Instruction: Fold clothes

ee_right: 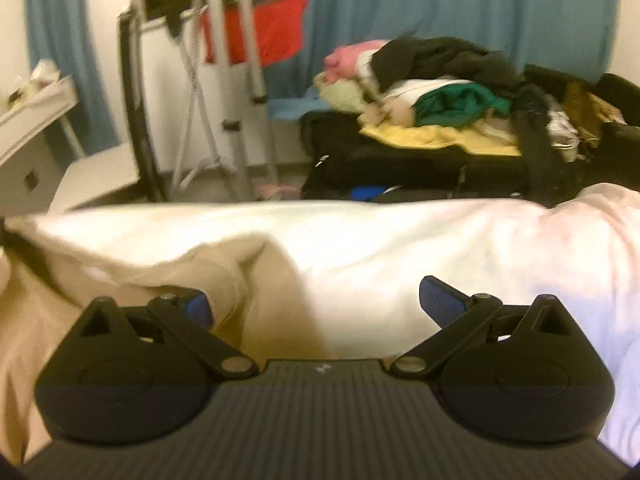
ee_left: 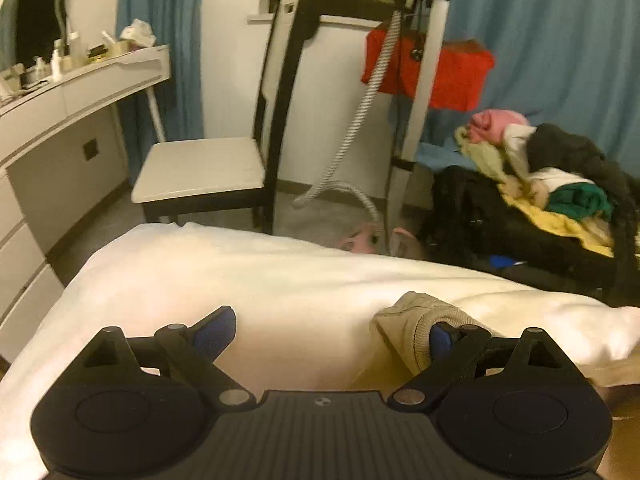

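A beige garment (ee_left: 416, 320) with a ribbed cuff lies on the white bedding (ee_left: 240, 272), bunched at the right in the left wrist view. My left gripper (ee_left: 328, 330) is open over the bedding, its right finger partly behind the cuff. In the right wrist view the same beige garment (ee_right: 224, 272) lies at the left on the white bedding (ee_right: 400, 240). My right gripper (ee_right: 316, 304) is open, its left finger partly hidden by a fold of the garment. Neither gripper holds anything.
Beyond the bed stands a white chair (ee_left: 208, 168), a white dressing table (ee_left: 80, 80) at the left, a garment steamer stand (ee_left: 416, 100) with a red cloth, and a black suitcase piled with clothes (ee_left: 540, 184), also in the right wrist view (ee_right: 440, 112).
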Action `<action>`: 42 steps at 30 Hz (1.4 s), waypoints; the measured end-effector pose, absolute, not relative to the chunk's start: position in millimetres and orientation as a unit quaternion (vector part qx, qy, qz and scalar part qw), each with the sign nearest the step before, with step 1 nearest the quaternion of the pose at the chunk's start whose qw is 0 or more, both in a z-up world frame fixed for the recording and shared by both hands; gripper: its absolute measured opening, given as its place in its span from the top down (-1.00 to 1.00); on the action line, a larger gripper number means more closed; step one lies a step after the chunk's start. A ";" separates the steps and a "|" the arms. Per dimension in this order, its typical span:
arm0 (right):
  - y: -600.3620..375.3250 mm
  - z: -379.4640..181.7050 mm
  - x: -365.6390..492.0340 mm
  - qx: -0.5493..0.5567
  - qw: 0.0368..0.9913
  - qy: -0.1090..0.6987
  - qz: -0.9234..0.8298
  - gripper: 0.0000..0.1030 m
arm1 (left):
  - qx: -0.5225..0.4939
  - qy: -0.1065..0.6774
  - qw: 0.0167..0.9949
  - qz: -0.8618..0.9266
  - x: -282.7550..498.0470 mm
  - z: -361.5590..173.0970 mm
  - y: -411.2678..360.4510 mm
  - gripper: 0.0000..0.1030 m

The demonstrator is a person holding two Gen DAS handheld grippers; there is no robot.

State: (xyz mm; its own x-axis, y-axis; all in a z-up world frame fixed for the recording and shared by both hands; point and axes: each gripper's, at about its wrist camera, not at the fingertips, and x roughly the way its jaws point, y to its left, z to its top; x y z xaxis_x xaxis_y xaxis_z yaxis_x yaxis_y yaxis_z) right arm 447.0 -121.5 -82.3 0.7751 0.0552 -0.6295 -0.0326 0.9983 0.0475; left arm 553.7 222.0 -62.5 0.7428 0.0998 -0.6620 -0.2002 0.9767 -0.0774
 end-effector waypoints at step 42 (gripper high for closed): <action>-147.5 -62.7 314.2 0.111 0.956 0.239 0.130 -0.14 | -0.011 0.215 0.974 0.076 196.9 -25.7 128.0 -0.99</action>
State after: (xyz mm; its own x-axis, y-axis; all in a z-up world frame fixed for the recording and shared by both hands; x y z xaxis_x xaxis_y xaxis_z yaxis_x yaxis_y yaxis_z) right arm 314.2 -147.5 -62.7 0.8523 0.3014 -0.4276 -0.1957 0.9417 0.2737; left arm 196.9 128.0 -25.7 0.8963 0.1430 -0.4198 -0.1529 0.9882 0.0104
